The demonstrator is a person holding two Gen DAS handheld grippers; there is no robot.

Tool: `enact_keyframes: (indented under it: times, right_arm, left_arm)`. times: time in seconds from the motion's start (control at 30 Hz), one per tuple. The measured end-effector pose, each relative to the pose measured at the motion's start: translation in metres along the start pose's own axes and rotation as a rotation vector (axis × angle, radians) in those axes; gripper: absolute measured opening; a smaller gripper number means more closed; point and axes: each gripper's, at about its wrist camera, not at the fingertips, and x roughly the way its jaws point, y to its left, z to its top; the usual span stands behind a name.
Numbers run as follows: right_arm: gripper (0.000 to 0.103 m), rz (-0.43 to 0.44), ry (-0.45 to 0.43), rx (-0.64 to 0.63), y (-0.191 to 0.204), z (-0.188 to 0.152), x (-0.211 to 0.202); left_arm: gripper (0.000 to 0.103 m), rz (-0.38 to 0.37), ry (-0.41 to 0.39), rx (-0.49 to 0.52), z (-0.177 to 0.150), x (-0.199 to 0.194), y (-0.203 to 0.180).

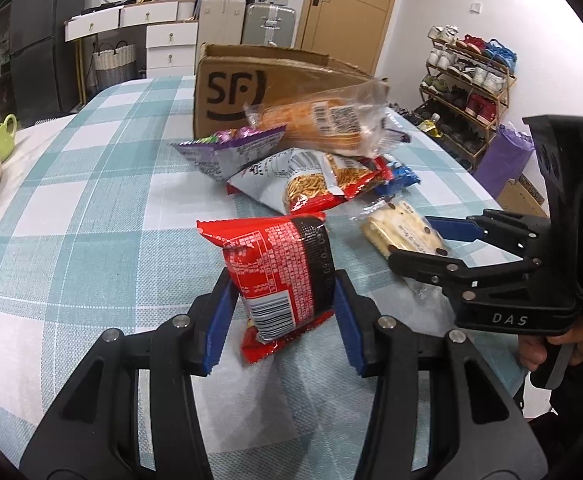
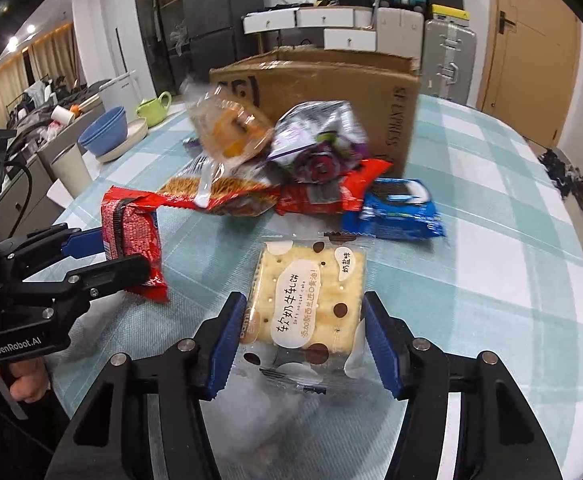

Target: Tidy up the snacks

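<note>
My left gripper (image 1: 281,316) is shut on a red snack packet (image 1: 279,276) and holds it upright on the checked tablecloth; the packet also shows in the right wrist view (image 2: 133,240). My right gripper (image 2: 297,344) has its jaws around a clear cracker packet (image 2: 311,304), both blue pads touching its sides; the cracker packet shows in the left wrist view (image 1: 403,236). Behind lies a pile: a noodle snack bag (image 1: 303,184), a purple bag (image 1: 235,148), a bread packet (image 1: 323,120) and a blue cookie pack (image 2: 399,208). An open cardboard box (image 1: 251,80) stands behind the pile.
The table (image 1: 71,220) carries a green mug (image 2: 153,110), blue bowls on a plate (image 2: 105,130) and a white cup (image 2: 69,170) on its left side. A shoe rack (image 1: 467,92), suitcases and drawers stand beyond the table.
</note>
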Motion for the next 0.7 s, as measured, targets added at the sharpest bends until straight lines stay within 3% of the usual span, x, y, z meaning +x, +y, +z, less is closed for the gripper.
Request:
enact_keyframes:
  times: [0.33, 0.7]
  right_arm:
    - [0.059, 0.006, -0.114, 0.075, -0.021, -0.007, -0.044]
    - [0.059, 0.014, -0.214, 0.069, -0.014, 0.005, -0.073]
  left_arm:
    - [0.045, -0.055, -0.048, 0.046, 0.003, -0.020, -0.020]
    - [0.044, -0.067, -0.124, 0.074, 0.009, -0.057, -0.035]
